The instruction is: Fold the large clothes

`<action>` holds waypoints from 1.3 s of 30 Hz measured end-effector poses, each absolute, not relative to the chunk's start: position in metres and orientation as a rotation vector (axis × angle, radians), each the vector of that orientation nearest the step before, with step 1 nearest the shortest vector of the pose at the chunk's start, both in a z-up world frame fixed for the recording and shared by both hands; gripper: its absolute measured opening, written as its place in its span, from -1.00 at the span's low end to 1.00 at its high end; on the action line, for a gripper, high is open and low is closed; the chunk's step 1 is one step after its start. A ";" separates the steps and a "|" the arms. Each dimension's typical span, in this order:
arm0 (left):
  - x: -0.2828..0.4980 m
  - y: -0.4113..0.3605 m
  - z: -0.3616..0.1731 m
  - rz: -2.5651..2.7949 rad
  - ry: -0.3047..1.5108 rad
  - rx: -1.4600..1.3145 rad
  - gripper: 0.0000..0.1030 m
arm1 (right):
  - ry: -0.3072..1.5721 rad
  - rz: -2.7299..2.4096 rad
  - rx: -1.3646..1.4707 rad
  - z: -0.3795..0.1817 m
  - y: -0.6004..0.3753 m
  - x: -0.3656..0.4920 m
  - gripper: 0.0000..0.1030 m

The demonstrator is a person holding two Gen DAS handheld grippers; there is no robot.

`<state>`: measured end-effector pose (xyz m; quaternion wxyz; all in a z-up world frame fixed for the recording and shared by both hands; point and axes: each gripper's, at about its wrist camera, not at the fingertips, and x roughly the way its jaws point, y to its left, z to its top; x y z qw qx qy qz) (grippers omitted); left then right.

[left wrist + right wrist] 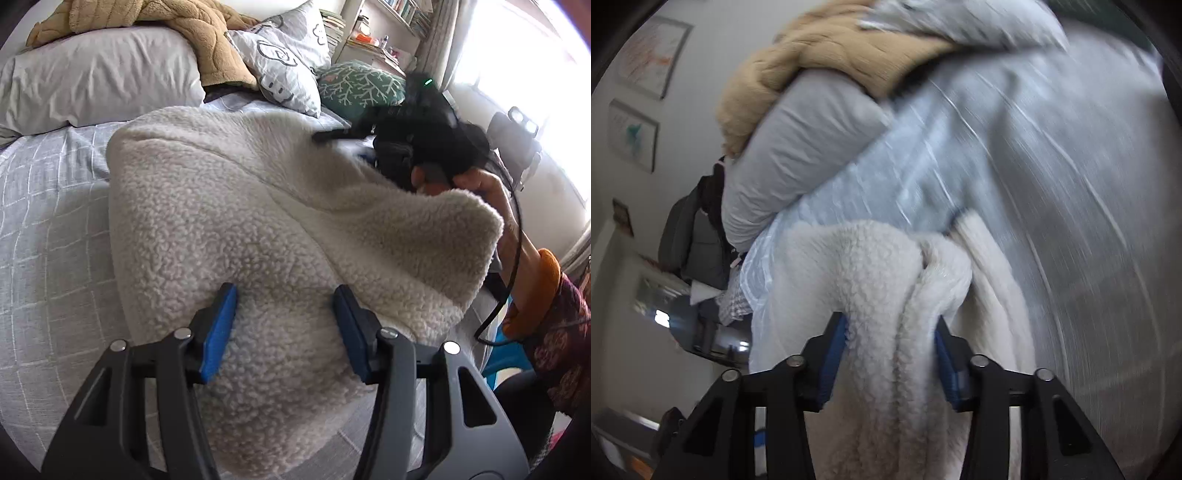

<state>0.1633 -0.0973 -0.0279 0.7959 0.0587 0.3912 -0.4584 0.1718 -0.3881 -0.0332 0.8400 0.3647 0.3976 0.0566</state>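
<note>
left gripper (286, 325) hangs over the cream fleece garment (258, 206), blue pads spread wide, nothing pinched, pile bulging up between them. the fleece lies heaped on the grey checked bedspread (48, 229), stretching ahead of the fingertips. over on the right wrist view, right gripper (890, 354) is clamped on a bunched fold of the fleece, which drapes down between the fingers. beyond the tips, blurred bedspread, a grey pillow (798, 147) and a tan blanket (827, 55).
</note>
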 end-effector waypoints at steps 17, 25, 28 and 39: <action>0.153 -0.115 -0.015 -0.898 0.813 0.095 0.07 | 0.929 0.023 0.453 0.020 -0.323 0.112 -0.22; 0.175 -0.075 0.006 -0.870 0.799 -0.059 0.07 | 1.019 0.103 0.602 -0.006 -0.333 0.073 -0.68; 0.179 -0.067 0.008 -0.873 0.795 -0.087 0.07 | 0.951 0.140 0.590 0.018 -0.331 0.060 -0.73; 0.165 -0.094 -0.009 -0.867 0.850 0.079 0.18 | 1.108 -0.103 0.337 -0.040 -0.333 0.057 -0.60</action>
